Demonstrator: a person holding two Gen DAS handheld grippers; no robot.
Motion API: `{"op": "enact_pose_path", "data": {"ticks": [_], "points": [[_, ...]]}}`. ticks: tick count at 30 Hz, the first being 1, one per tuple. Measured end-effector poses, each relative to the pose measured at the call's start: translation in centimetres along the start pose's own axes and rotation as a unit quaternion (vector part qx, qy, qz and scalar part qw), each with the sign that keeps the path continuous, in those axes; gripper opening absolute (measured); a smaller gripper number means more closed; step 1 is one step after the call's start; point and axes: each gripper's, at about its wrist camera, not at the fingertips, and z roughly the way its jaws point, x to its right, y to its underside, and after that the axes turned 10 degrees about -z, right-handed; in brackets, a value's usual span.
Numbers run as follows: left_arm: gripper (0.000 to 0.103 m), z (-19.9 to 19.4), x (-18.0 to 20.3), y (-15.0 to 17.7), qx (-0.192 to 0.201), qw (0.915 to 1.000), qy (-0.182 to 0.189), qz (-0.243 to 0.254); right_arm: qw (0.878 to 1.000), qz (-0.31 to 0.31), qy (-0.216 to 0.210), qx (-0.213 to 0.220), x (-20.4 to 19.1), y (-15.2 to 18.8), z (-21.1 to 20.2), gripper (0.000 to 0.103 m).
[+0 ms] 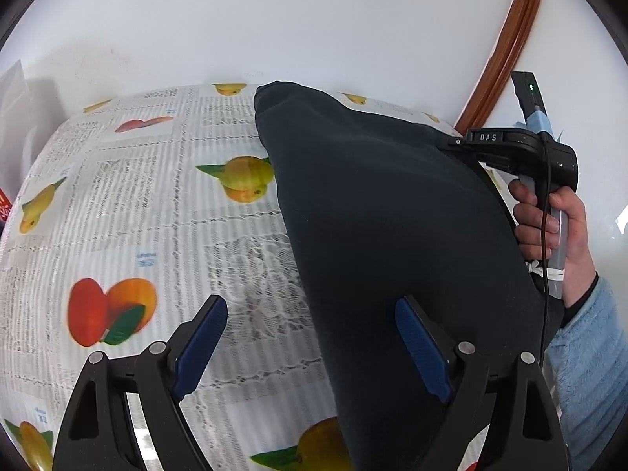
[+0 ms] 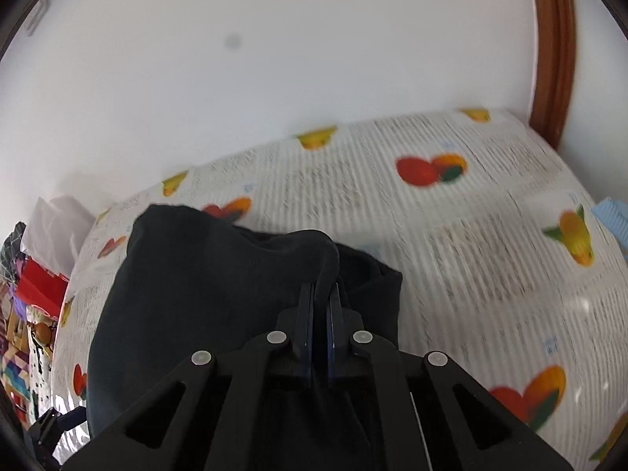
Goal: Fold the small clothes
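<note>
a dark cloth (image 1: 376, 212) lies on a table cover (image 1: 165, 212) that is printed with fruit and tiny newspaper words. everything here is told from the dark cloth

the left gripper (image 1: 312, 349) hangs over the near left edge of the dark cloth with its two blue pads (image 1: 202, 347) spread wide. one pad is over the bare table cover just left of the cloth and the other is over the cloth itself. nothing is pinched between them

at the far right side of the dark cloth, the left wrist view shows a hand (image 1: 549, 219) in a fluffy light blue sleeve (image 1: 588, 357) holding the handle of the right gripper (image 1: 455, 142). its tip meets the edge of the cloth there

in the right wrist view the right gripper (image 2: 322, 294) has its pads squeezed tight together on a fold of the dark cloth (image 2: 196, 274). the fold stands up in a small bump just past the pads. the rest of the cloth spreads out to the left of the bump and lies flat on the table cover (image 2: 471, 243)

a white wall (image 1: 314, 19) rises behind the dark cloth and a brown wooden frame (image 1: 506, 51) runs up behind its right side. left of the cloth, past the table edge, is a pile of colourful stuff (image 2: 27, 314), maybe bags or boxes, too blurry to tell
</note>
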Motion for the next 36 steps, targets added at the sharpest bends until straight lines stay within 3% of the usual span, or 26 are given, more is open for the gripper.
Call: {"op": "enact_pose_path", "data": {"ticks": [8,12,15,18,20,22,25,28,29,30,31,34,36], "points": [[0.088,-0.8,-2.7,-1.6,0.004,0.9981,-0.061,-0.008,0.999,-0.004,-0.032,0.031,-3.5,-3.1,3.1,0.004],[0.088,-1.1,-2.3,-1.2,0.005,0.9974,-0.071,0.003,0.998,-0.014,-0.020,0.057,-3.4,-3.3,1.5,0.005],[0.084,-1.5,-1.8,-0.9,0.009,0.9969,-0.079,0.004,0.999,-0.010,0.023,0.034,-1.8,-2.6,0.9,0.005],[0.084,-1.8,-1.4,-0.5,0.009,0.9975,-0.070,0.007,0.999,-0.014,0.032,0.027,-0.3,-0.9,-1.3,0.007],[0.084,-2.0,-1.1,-0.1,0.009,0.9979,-0.063,0.007,0.999,-0.010,0.018,0.027,0.5,0.7,-3.3,0.013],[0.084,-2.1,-0.9,0.4,0.008,0.9986,-0.052,0.003,1.000,-0.005,-0.011,0.026,0.8,2.5,-5.1,0.038],[0.084,-2.1,-0.7,1.2,-0.006,0.9995,-0.030,-0.007,0.999,-0.014,-0.045,0.015,0.6,5.2,-6.4,0.047],[0.085,-1.5,-0.7,1.9,-0.017,0.9995,-0.023,-0.015,0.999,-0.014,-0.044,-0.003,0.9,7.3,-5.8,0.043],[0.088,-1.3,-0.8,2.1,-0.017,0.9993,-0.029,-0.016,0.999,-0.012,-0.046,-0.008,0.9,7.7,-5.4,0.035],[0.088,-1.1,-0.8,2.2,-0.019,0.9991,-0.033,-0.020,0.998,-0.013,-0.056,-0.014,1.0,8.1,-5.0,0.010],[0.088,-1.1,-0.9,2.3,-0.019,0.9990,-0.033,-0.025,0.997,-0.017,-0.079,-0.010,0.9,8.4,-5.1,0.006],[0.088,-1.3,-1.1,2.4,-0.019,0.9989,-0.030,-0.031,0.994,-0.021,-0.079,0.069,1.4,8.9,-7.7,0.004],[0.088,-1.3,-0.9,2.6,-0.016,0.9989,-0.036,-0.024,0.993,0.007,-0.085,0.079,2.0,9.3,-8.1,0.004]]}}
